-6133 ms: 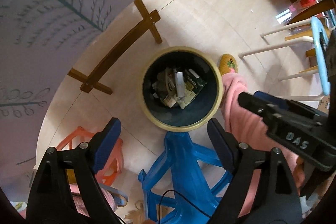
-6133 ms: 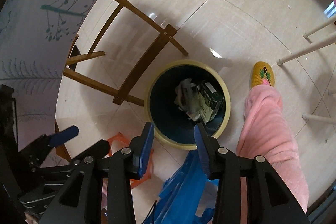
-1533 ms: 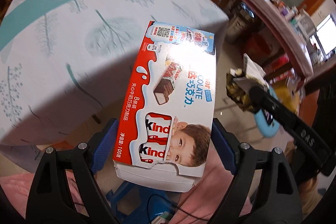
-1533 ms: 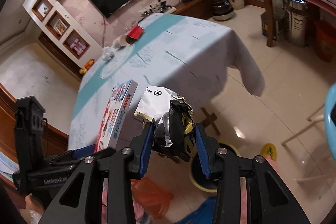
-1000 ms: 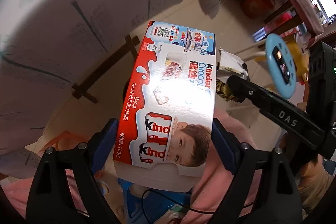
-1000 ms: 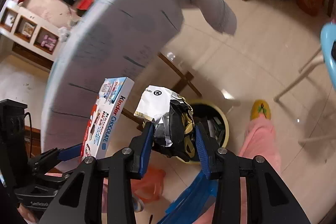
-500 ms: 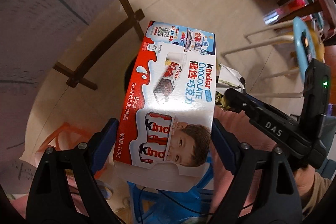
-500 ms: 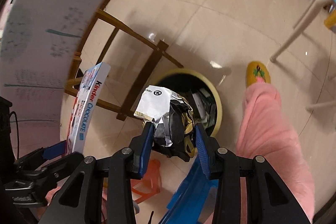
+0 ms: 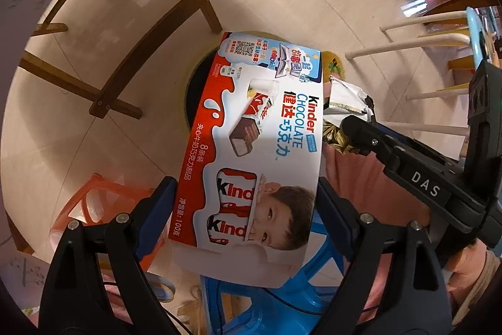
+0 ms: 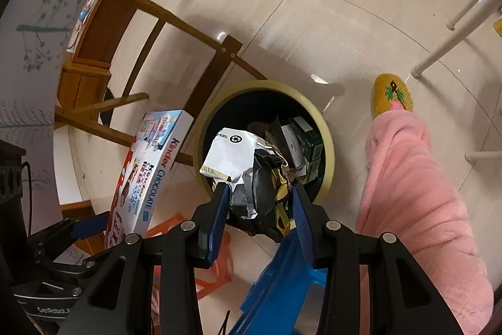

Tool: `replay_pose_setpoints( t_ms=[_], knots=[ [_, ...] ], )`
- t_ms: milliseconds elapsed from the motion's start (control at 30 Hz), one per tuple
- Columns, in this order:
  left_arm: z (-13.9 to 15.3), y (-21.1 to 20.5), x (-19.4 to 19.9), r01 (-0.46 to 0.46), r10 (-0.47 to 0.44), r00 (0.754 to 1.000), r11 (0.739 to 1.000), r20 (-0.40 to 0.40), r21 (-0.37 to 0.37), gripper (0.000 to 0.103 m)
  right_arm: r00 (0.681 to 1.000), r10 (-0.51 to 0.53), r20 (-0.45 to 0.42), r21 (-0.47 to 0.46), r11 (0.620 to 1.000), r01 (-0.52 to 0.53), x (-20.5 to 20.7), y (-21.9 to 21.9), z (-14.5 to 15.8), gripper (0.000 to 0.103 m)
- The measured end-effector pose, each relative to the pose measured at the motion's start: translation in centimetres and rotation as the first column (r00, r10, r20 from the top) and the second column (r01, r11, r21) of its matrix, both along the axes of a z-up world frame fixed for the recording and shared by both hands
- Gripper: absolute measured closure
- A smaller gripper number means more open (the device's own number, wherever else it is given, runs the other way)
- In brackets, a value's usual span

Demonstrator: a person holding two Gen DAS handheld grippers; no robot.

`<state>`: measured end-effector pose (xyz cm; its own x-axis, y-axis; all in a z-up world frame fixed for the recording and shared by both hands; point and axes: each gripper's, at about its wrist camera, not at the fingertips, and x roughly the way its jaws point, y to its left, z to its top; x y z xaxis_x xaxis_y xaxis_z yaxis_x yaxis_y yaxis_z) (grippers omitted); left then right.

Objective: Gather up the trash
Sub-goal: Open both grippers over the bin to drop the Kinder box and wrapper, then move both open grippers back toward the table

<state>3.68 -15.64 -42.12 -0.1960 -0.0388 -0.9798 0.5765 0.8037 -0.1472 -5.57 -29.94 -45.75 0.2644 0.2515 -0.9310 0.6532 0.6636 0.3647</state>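
- Left hand-held gripper (image 9: 244,203) is clenched on the chocolate box (image 9: 257,146), pads on its two long side edges near the bottom end. Box hangs in the air above the trash bin (image 10: 266,143), covering most of the opening in the left view.
- Right hand-held gripper (image 10: 257,203) is clenched on a crumpled wrapper (image 10: 248,168), white and black with foil showing. It hangs over the near rim of the bin.
- Box: probably light and likely empty cardboard. Stiff across the flat faces, but the side walls would buckle under a hard squeeze. The edge grip looks right. It is long next to the bin mouth, so it looks best dropped end-first.
- Wrapper: near weightless, soft, slick foil. Any pinch on the bunched part works. It may cling to a pad on release.
- Bin already holds cartons and paper scraps, with room left on top.
- Floor (image 10: 313,21): glossy pale tile, so a missed drop would slide.
- Around the bin: wooden worktop legs (image 10: 175,21), blue stool (image 10: 282,288), orange stool (image 9: 91,200), white chair legs (image 10: 455,21), and the person's pink-clad leg (image 10: 414,193) with yellow slipper (image 10: 392,96) just beside the bin.
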Motion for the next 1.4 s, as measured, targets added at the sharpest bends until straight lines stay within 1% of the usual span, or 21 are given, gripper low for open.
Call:
replay_pose_setpoints(
  t_ms=[133, 200, 367, 433, 700, 867, 1000, 1100, 1200, 1400],
  knots=[
    [-0.8, -0.2, 0.5, -0.009, 0.009, 1.0, 1.0, -0.01, 0.006, 0.018, 1.0, -0.002, -0.01, 0.008, 1.0, 0.002, 0.4, 0.0, -0.9, 0.062],
    [-0.9, -0.3, 0.8, -0.016, 0.016, 1.0, 1.0, -0.017, 0.008, 0.018, 1.0, -0.009, -0.013, 0.012, 1.0, 0.009, 0.4, -0.2, -0.9, 0.062],
    [-1.3, -0.8, 1.5, -0.021, 0.021, 1.0, 1.0, -0.002, 0.009, 0.017, 1.0, -0.019, -0.016, 0.022, 1.0, 0.02, 0.4, -0.6, -1.2, 0.062],
    [-1.4, -0.8, 1.7, -0.021, 0.021, 1.0, 1.0, 0.002, 0.011, 0.015, 1.0, -0.02, -0.016, 0.025, 0.999, 0.021, 0.4, -0.6, -1.2, 0.062],
    [-1.0, -0.6, 2.0, -0.037, 0.037, 0.999, 0.999, 0.018, 0.018, 0.013, 1.0, -0.021, -0.02, 0.024, 0.999, 0.022, 0.6, -0.7, -1.4, 0.062],
    [-0.5, -0.2, 2.2, -0.052, 0.052, 0.998, 0.999, 0.018, 0.015, 0.013, 1.0, 0.003, -0.012, 0.018, 1.0, -0.002, 1.2, -0.1, -1.6, 0.061],
    [-0.1, -0.1, 2.1, -0.05, 0.049, 0.999, 0.999, 0.022, 0.008, 0.013, 1.0, 0.018, 0.007, 0.01, 1.0, -0.018, 1.7, 0.5, -1.5, 0.058],
    [0.2, 0.0, 2.0, -0.044, 0.044, 0.999, 0.999, 0.031, 0.002, 0.013, 1.0, 0.021, 0.017, 0.008, 1.0, -0.021, 2.0, 0.9, -1.3, 0.049],
    [0.6, 0.2, 2.1, -0.049, 0.049, 0.998, 0.999, 0.039, -0.003, 0.013, 1.0, 0.025, 0.019, 0.004, 1.0, -0.025, 2.2, 1.1, -1.2, 0.049],
    [0.9, 0.8, 2.3, -0.064, 0.063, 0.996, 0.998, 0.07, 0.011, 0.013, 0.999, 0.04, 0.012, -0.009, 0.999, -0.04, 2.4, 1.3, -1.1, 0.049]
  ],
)
